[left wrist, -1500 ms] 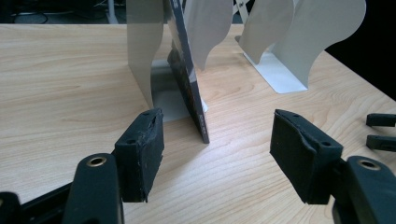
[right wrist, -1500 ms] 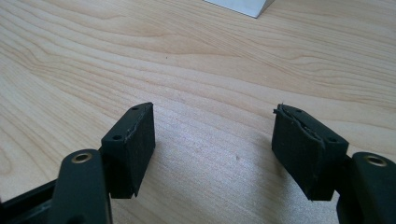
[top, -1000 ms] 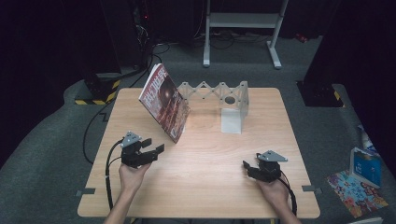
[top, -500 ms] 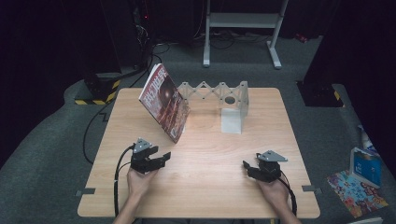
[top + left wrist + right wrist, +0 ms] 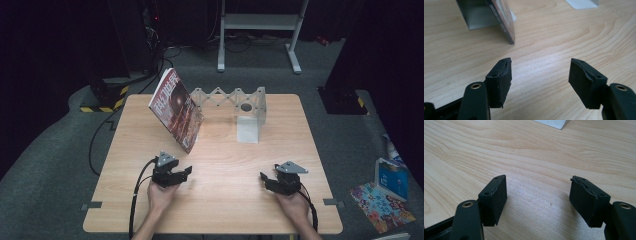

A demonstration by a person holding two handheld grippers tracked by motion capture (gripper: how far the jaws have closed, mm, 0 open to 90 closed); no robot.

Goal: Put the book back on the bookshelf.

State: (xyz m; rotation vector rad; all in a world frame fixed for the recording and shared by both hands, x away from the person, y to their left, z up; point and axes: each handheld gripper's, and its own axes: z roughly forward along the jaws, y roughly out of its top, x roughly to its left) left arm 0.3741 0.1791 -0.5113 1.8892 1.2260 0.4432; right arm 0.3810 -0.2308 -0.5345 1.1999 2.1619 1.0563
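A red-covered book stands tilted against a white folding rack at the back of the wooden table. The book's lower corner shows ahead of my left gripper, which is open with nothing between its jaws. That left gripper sits low over the table's front left, well short of the book. My right gripper rests at the front right, open and empty above bare wood.
A white block stands at the rack's right end, and its corner shows ahead of the right gripper. Cables trail from both grippers toward the person. Off the table to the right lie a blue box and a colourful sheet on the floor.
My left gripper has moved down and toward the table's front, ending nearer the centre. The right gripper has stayed put.
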